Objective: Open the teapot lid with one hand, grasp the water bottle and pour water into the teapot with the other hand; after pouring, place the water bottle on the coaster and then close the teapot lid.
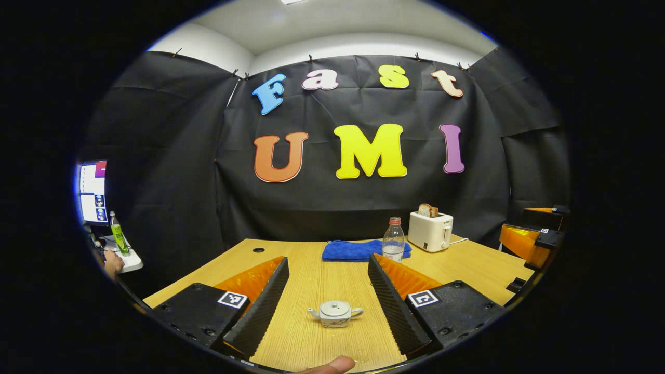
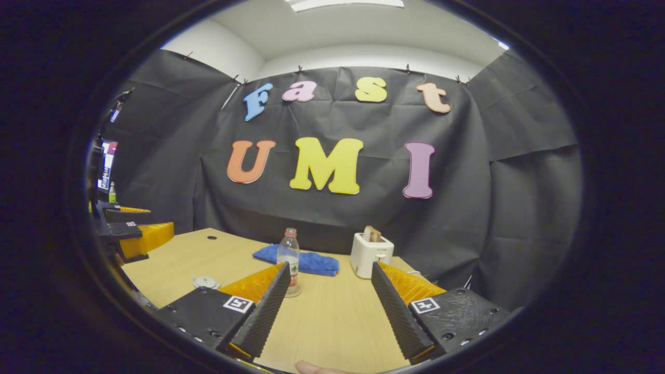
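A small white teapot point(image 1: 335, 313) stands on the wooden table point(image 1: 311, 275) with its lid on, between the fingers of my open left gripper point(image 1: 328, 258) and a little ahead of them. Farther back stands a clear water bottle point(image 1: 393, 240) with a red cap, upright and partly filled. In the right gripper view the bottle point(image 2: 289, 259) stands just left of the gap of my open right gripper point(image 2: 330, 266), its foot behind the left finger. The teapot point(image 2: 206, 282) peeks out at the left. Nothing is held by either gripper.
A blue cloth point(image 1: 358, 250) lies at the table's back, beside a white toaster point(image 1: 430, 231) holding bread. The right gripper point(image 1: 524, 226) shows at the right edge. A desk with a screen and a green bottle point(image 1: 118, 234) stands off to the left.
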The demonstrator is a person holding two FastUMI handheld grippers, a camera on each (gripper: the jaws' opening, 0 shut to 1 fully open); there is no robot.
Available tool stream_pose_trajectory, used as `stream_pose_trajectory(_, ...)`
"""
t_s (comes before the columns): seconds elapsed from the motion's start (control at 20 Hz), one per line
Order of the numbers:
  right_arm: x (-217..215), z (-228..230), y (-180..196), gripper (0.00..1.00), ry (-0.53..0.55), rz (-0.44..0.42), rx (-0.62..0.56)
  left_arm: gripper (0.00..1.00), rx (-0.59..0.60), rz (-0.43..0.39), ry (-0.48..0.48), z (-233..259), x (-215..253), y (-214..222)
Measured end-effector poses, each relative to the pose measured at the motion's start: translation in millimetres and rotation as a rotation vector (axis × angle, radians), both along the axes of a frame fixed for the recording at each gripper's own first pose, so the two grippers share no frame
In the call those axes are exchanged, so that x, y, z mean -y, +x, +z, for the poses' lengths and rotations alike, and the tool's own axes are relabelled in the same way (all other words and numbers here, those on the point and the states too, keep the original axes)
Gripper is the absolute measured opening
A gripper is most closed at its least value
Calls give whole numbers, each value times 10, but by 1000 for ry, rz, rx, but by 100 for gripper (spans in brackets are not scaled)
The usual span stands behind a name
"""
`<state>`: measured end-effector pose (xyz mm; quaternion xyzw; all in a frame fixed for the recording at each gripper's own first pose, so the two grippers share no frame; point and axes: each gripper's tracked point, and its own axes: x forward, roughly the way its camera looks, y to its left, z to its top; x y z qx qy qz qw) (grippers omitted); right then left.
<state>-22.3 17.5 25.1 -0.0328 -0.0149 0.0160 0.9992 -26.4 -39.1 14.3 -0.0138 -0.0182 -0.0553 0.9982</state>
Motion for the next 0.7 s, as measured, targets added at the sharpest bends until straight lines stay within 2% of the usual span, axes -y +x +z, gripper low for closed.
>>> stream_pose_trajectory(0.7, 57, -70, 57, 94, -14, -31, -13, 96, -29, 10, 15, -115, -17, 73)
